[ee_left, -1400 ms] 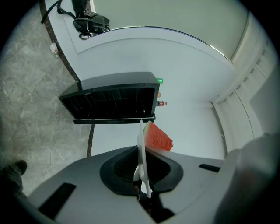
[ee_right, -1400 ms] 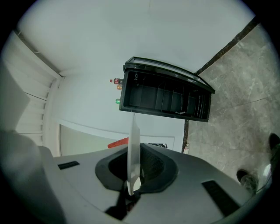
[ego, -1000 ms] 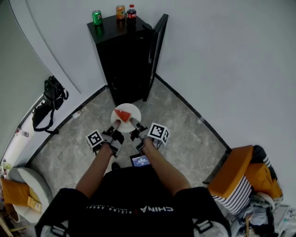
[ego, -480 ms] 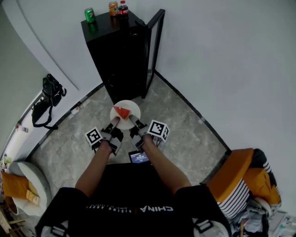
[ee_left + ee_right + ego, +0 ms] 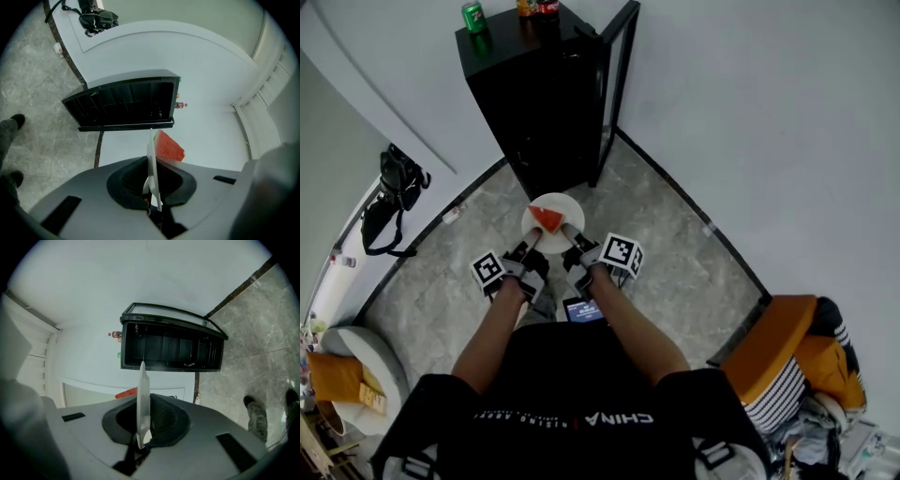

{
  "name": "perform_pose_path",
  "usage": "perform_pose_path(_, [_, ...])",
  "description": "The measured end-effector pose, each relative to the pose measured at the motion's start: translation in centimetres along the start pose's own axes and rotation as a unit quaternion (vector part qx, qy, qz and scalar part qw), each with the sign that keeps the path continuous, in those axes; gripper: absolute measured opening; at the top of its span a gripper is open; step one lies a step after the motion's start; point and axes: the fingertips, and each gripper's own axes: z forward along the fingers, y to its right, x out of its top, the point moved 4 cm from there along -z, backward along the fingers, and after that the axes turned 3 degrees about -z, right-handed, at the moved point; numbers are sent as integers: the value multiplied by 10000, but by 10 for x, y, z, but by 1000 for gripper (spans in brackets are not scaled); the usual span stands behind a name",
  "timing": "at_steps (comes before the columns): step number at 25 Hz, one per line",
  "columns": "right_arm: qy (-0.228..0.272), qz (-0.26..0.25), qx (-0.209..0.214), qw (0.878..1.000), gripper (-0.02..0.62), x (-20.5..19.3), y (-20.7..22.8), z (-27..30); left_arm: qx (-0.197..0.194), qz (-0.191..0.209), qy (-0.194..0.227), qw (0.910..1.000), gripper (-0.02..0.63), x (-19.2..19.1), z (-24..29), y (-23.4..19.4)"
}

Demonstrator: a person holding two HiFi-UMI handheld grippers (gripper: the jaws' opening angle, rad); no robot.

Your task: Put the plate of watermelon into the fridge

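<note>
A white plate [image 5: 563,207] carrying a red watermelon wedge [image 5: 547,218] is held level in front of me, over the floor. My left gripper [image 5: 531,246] is shut on the plate's near-left rim, and my right gripper [image 5: 568,237] is shut on its near-right rim. The plate [image 5: 153,161] shows edge-on between the jaws in the left gripper view, with the watermelon [image 5: 168,146] just beyond. In the right gripper view the plate [image 5: 142,399] is edge-on too. The black fridge [image 5: 534,103] stands ahead against the wall, its door [image 5: 613,89] swung open to the right.
Three drinks stand on the fridge top: a green can [image 5: 472,16] and two others at the frame's upper edge. A black bag [image 5: 391,192] hangs on the left wall. An orange chair with clothes [image 5: 794,361] sits at the right. My shoes [image 5: 257,417] show on the marble floor.
I have stepped closer to the fridge with the plate held by both grippers. The fridge has shifted up and left in the head view. The grip is unchanged.
</note>
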Motion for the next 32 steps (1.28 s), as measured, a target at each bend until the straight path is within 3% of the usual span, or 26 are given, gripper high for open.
perform_pose_path(17, [713,-260,-89,9971,28,32,-27,145,-207,10,-927,9955,29,155,62,13])
perform_pose_path(25, [1005,-167,-272,9944,28,40,-26,168,-233,-74,-1185,9927,29,181,80,7])
perform_pose_path(32, [943,-35,-296,9951,28,63,-14,174,-120,-132,-1129,9934,29,183,104,0])
